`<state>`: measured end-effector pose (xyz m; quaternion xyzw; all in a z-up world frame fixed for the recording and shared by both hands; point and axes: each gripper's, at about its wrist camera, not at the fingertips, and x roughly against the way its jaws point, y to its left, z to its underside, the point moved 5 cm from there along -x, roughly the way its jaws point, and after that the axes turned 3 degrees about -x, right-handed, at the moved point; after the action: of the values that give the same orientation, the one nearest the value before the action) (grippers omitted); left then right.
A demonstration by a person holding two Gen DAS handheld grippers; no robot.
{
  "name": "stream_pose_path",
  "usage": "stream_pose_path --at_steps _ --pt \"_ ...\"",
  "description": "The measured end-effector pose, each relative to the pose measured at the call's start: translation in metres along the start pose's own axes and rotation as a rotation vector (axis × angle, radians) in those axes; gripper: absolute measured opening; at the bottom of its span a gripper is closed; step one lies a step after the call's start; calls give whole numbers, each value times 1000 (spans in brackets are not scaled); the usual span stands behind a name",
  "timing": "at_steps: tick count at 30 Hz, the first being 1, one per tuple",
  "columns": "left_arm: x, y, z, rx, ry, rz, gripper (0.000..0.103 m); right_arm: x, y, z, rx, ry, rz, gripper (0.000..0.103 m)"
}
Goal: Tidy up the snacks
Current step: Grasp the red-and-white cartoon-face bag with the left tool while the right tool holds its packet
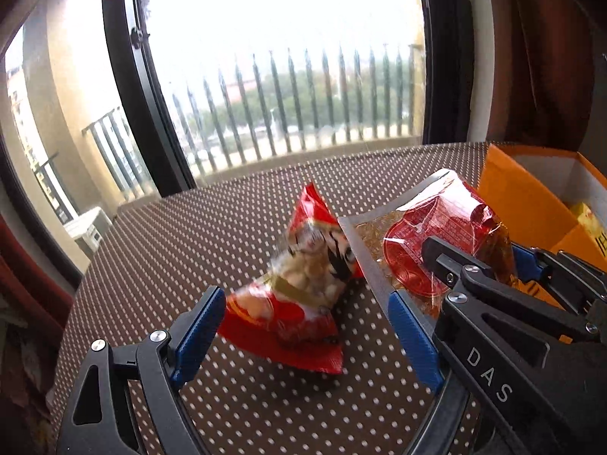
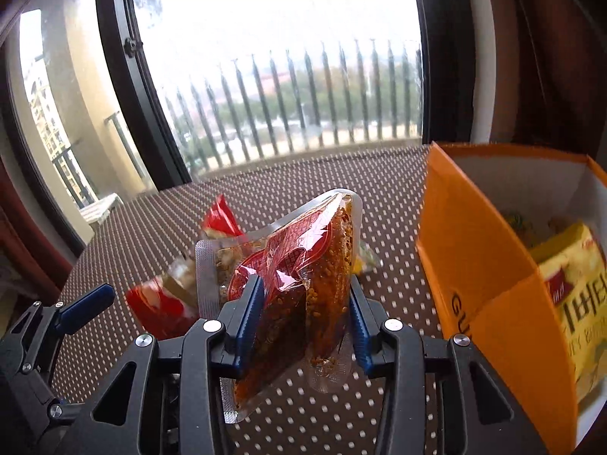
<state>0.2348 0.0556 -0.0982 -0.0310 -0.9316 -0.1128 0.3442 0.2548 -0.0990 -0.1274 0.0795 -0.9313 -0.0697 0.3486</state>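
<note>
My right gripper [image 2: 303, 292] is shut on a clear packet [image 2: 326, 250] of orange-brown crumbly snack with a red label, and holds it above the dotted table [image 2: 296, 417]. The left wrist view shows the same packet [image 1: 428, 223] and the right gripper [image 1: 481, 254] at the right. A red snack bag [image 1: 288, 303] with a nut picture lies on the table between the fingers of my open left gripper [image 1: 305, 303]. Its left edge is at the left pad, with a gap to the right pad. An open orange box [image 2: 474, 265] stands right of the packet and holds a yellow pack [image 2: 573, 284].
The table wears a brown mat with white dots [image 1: 265, 409]. Behind it is a large window with a black frame [image 1: 129, 87] and a balcony railing outside. A dark curtain [image 2: 538, 57] hangs at the right. The orange box [image 1: 523, 204] sits at the table's right side.
</note>
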Motion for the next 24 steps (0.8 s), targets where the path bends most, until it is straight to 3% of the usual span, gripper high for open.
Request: stream_pose_path --at_steps 5,10,18,24 --pt "-8 1 -19 -11 -20 -12 89 -4 0 -20 -21 -43 0 45" --pt "-29 1 -31 -34 -1 -13 89 -24 -5 -31 -61 -27 4 45" --pt "-69 1 -31 -33 73 0 89 -57 -15 -30 -72 32 18 44" --pt "-81 -5 -24 -17 68 40 92 -62 -18 -30 -47 43 33 44"
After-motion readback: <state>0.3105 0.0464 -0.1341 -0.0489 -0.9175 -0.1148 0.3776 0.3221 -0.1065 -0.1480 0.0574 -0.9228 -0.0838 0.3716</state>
